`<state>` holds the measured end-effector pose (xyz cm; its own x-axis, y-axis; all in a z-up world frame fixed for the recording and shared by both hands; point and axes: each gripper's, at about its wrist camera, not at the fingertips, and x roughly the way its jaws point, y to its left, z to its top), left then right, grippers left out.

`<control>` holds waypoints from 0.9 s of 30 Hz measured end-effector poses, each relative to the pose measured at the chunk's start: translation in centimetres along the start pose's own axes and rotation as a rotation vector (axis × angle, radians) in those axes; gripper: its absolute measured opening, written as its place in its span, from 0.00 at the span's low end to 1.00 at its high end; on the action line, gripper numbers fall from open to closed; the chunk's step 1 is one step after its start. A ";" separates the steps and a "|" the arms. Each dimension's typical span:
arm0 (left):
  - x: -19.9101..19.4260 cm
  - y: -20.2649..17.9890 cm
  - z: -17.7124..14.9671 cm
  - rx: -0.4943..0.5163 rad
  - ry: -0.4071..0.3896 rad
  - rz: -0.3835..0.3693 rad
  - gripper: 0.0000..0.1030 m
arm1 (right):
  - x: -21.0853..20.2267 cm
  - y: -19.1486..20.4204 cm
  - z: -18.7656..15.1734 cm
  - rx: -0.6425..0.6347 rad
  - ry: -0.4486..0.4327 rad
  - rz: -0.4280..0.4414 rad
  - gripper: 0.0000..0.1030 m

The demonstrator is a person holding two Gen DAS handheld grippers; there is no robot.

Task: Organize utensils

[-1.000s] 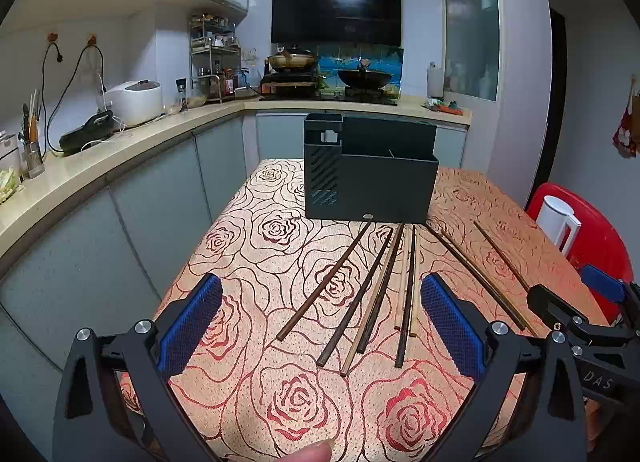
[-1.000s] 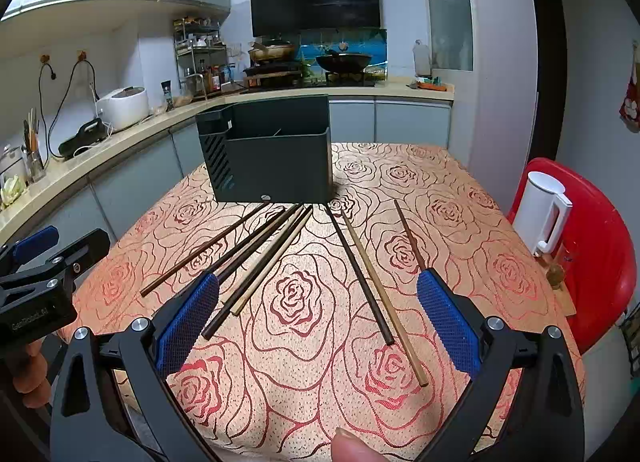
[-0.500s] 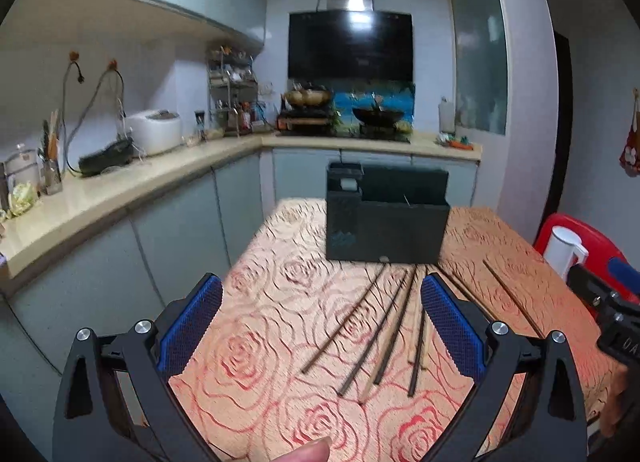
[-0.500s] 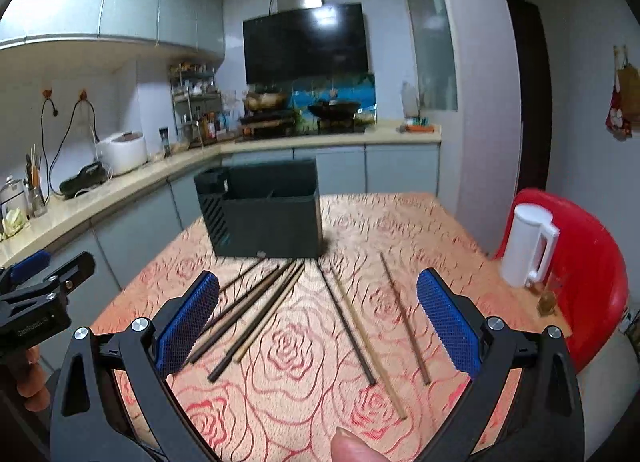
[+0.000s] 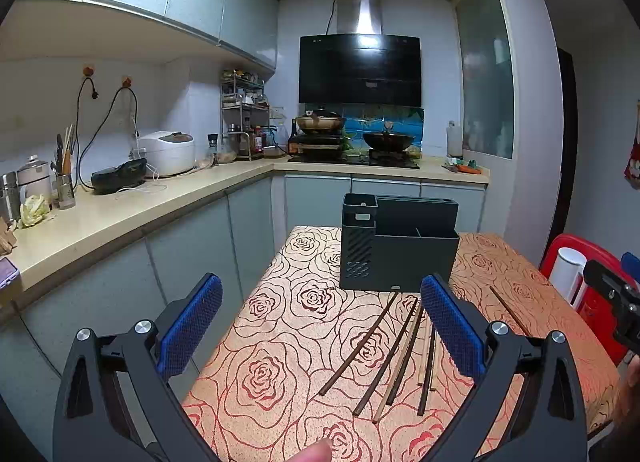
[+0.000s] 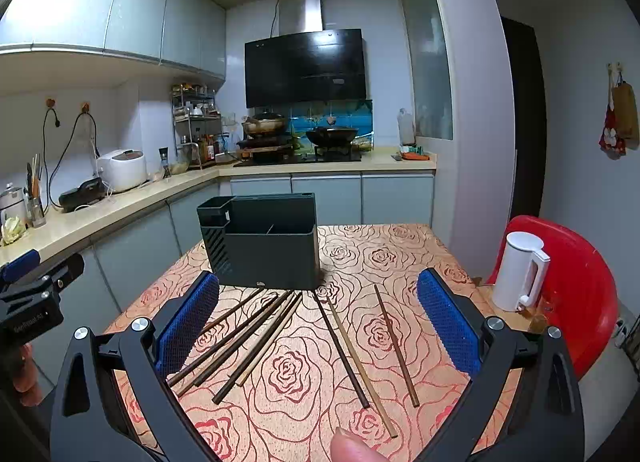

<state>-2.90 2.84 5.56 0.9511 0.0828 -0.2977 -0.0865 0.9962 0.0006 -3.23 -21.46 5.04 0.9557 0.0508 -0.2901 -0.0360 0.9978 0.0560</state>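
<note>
A kitchen table [image 6: 400, 246] draped in a rose-patterned cloth: my left gripper [image 5: 320, 334] and right gripper [image 6: 318, 326] both hang above its near end, jaws spread wide and grasping nothing. The dark utensil holder [image 6: 268, 254] stands upright toward the far end of the cloth. Fanned out on the near side of the holder lie the chopsticks [image 6: 256, 338], dark and pale sticks flat on the cloth, their far tips close to the holder's base. To the right of the holder, off the table's edge, a white kettle [image 6: 520, 270] rests on a red chair [image 6: 580, 282].
</note>
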 end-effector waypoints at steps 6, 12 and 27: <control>0.0 0.1 0.0 -0.004 -0.004 0.003 0.93 | -0.5 0.3 0.7 -0.010 -0.026 -0.007 0.94; 0.0 0.1 0.1 -0.010 -0.002 0.005 0.93 | -0.9 0.4 0.8 -0.017 -0.040 -0.010 0.94; 0.0 0.2 0.2 -0.011 -0.002 0.005 0.93 | -0.9 0.4 0.8 -0.016 -0.040 -0.011 0.94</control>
<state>-2.83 3.05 5.71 0.9513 0.0878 -0.2956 -0.0945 0.9955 -0.0086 -3.86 -21.15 6.08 0.9670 0.0387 -0.2518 -0.0302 0.9988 0.0377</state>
